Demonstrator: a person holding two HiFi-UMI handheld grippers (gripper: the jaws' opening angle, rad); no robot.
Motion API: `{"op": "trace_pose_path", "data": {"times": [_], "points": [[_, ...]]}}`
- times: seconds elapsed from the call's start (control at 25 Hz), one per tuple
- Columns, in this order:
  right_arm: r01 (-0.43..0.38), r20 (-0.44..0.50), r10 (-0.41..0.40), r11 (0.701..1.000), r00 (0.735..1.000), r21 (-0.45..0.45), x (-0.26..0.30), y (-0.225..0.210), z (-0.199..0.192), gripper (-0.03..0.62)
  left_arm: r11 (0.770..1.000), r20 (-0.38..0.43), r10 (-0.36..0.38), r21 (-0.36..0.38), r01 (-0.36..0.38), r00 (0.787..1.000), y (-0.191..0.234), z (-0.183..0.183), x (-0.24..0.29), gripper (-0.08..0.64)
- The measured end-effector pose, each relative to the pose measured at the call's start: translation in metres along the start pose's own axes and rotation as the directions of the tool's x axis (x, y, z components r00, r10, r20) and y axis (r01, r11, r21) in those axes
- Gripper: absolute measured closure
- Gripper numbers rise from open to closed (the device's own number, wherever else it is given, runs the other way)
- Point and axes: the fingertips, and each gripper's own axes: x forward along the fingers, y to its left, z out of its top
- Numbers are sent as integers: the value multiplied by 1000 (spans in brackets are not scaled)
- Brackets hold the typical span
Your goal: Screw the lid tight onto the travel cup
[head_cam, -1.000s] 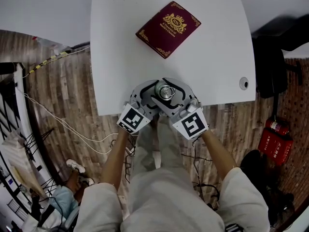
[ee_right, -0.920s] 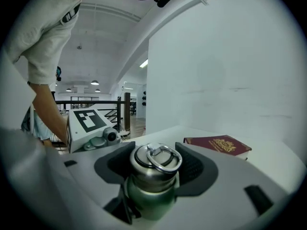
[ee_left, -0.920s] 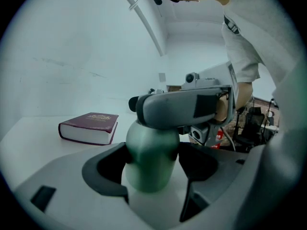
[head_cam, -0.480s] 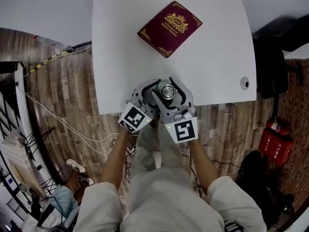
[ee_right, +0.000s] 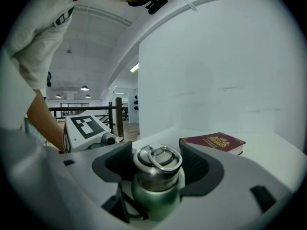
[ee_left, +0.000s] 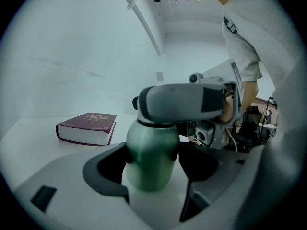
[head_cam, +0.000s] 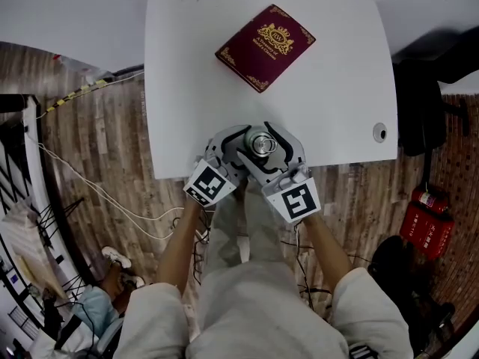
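travel cup (ee_left: 151, 152) is pinched upright by left claw (ee_left: 152, 170); lid (ee_right: 157, 161) is straddled dead-centre by right claw (ee_right: 158, 170), jaws just eased apart, pads off lid.

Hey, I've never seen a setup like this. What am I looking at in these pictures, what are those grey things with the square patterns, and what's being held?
A person, not a robot, works a pair of hand-held two-jaw grippers; the patterned cubes belong to them. One picture is from a camera on the person's head, looking down; the other two are from cameras riding on each gripper. On the white table are a maroon book and a green travel cup. The left gripper clamps the cup's body. The right gripper has its jaws around the steel lid; they have just been opening and do not seem to press on it.
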Motion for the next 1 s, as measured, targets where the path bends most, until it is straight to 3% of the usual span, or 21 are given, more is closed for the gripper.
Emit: {"op": "trace_pose_path", "data": {"times": [0.24,0.44,0.6,0.72,1.0], "points": [[-199,-70,193,976,979,-90,-3,5,0,294,1000,-2,-4,6,4,1000,-1,0,-1,225],[-367,-147,350,923,925,-117,-4,12,-2,295,1000,-3,-6,9,6,1000,0,0,-1,225],[-457,-209,425,877,881,-144,-2,17,-7,306,1000,-4,-10,10,10,1000,0,0,-1,225],[-466,-212,431,871,877,-157,-2,19,-7,333,1000,-3,-10,14,10,1000,0,0,-1,225],[-362,-147,343,923,928,-130,-1,13,-4,336,1000,1,4,5,-4,1000,1,2,-1,225]]}}
